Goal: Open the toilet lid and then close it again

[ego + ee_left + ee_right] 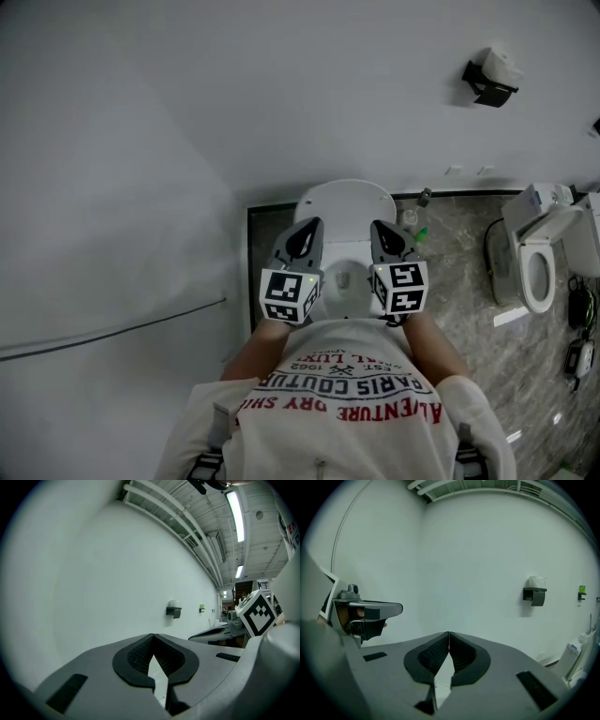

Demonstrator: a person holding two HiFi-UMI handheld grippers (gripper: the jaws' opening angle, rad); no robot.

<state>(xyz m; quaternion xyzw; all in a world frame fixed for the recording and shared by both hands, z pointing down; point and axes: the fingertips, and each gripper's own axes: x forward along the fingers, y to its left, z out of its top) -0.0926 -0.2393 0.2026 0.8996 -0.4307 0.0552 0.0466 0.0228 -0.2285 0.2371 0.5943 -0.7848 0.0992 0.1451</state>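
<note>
A white toilet (347,202) stands against the wall straight ahead of me, its bowl partly hidden behind the grippers. I cannot tell from here whether its lid is up or down. My left gripper (307,228) and right gripper (381,229) hover side by side above the toilet's front, both shut with nothing between the jaws. In the left gripper view the left gripper (152,638) points at the bare white wall, with the right gripper (220,632) beside it. In the right gripper view the right gripper (449,634) also faces the wall, with the left gripper (365,610) at the left.
A second toilet (539,267) with its lid raised stands at the right on the marble floor (469,291). A dark holder (487,80) is mounted on the wall. Small bottles (422,202) sit right of the toilet. A side wall with a cable (112,333) is close on the left.
</note>
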